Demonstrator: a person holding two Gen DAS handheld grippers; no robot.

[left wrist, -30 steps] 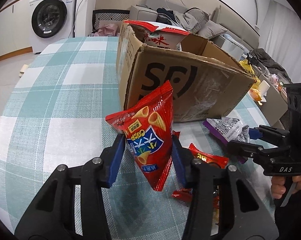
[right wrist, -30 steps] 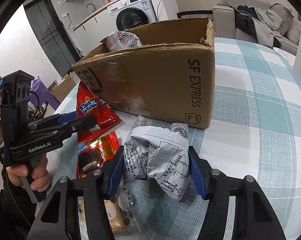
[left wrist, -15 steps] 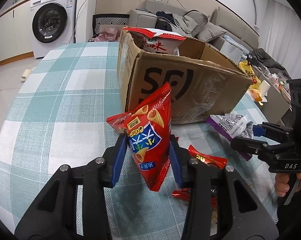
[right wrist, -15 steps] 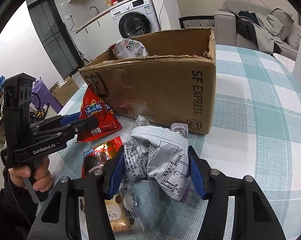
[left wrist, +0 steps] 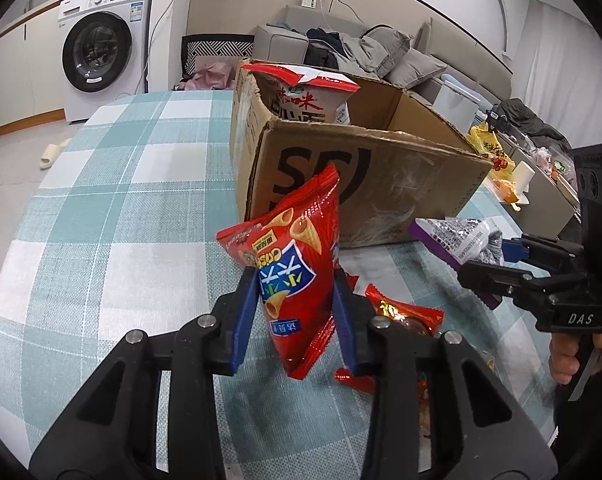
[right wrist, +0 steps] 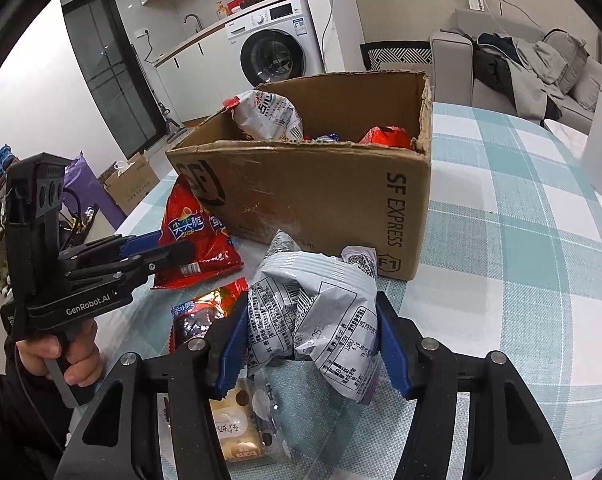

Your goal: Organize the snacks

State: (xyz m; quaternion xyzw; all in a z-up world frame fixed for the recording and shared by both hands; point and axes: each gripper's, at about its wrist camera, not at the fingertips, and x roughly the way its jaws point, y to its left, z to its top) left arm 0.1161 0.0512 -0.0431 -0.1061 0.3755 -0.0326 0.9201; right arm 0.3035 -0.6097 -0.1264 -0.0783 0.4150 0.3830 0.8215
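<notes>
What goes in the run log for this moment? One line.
left claw: shut on red corn-cone bag | right claw: shut on silver snack bag | both lifted before SF Express box

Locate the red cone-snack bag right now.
The red cone-snack bag is clamped in the left tool, held above the checked table in front of the cardboard box; the right wrist view shows it left of the silver bag.

Your left gripper is pinching a red chip bag between its blue fingers, lifted off the surface. Your right gripper is clamping a crumpled silver packet likewise. Your hands are gripping both handles at the triggers.
</notes>
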